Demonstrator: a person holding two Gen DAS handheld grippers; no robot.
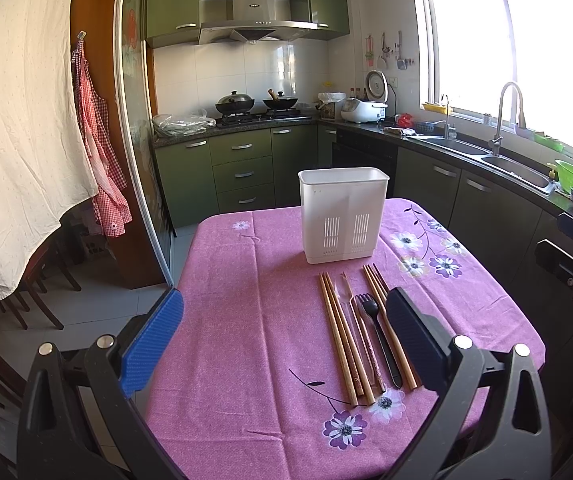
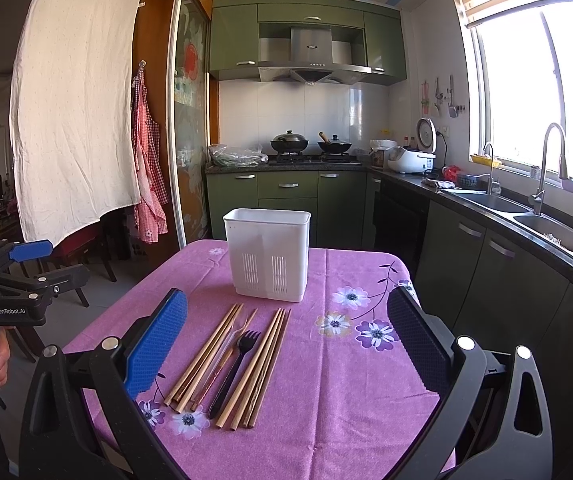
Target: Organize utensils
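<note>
Chopsticks (image 1: 336, 336) lie in a loose row on the pink flowered worktop (image 1: 246, 320), alongside a black plastic fork (image 1: 374, 332) and a clear plastic utensil (image 1: 346, 300) that is hard to make out. All of them run lengthwise away from the cameras, their far ends toward the white slotted holder (image 1: 343, 216), which stands upright just beyond them; the fork's tines point at it.

Left claw (image 1: 282, 344) is spread wide and holds nothing, hovering above the near edge of the worktop with its dark finger over the right-hand sticks. Right claw (image 2: 286, 352) is likewise wide apart and empty, the row lying between its fingers in its own view.

These pieces look light, thin and stiff, and smooth enough to roll or slip. My judgement is that a pinch across the width near mid-length would keep one balanced; a grip close to an end would probably let it droop or swivel when tipped upright into the holder.
</note>
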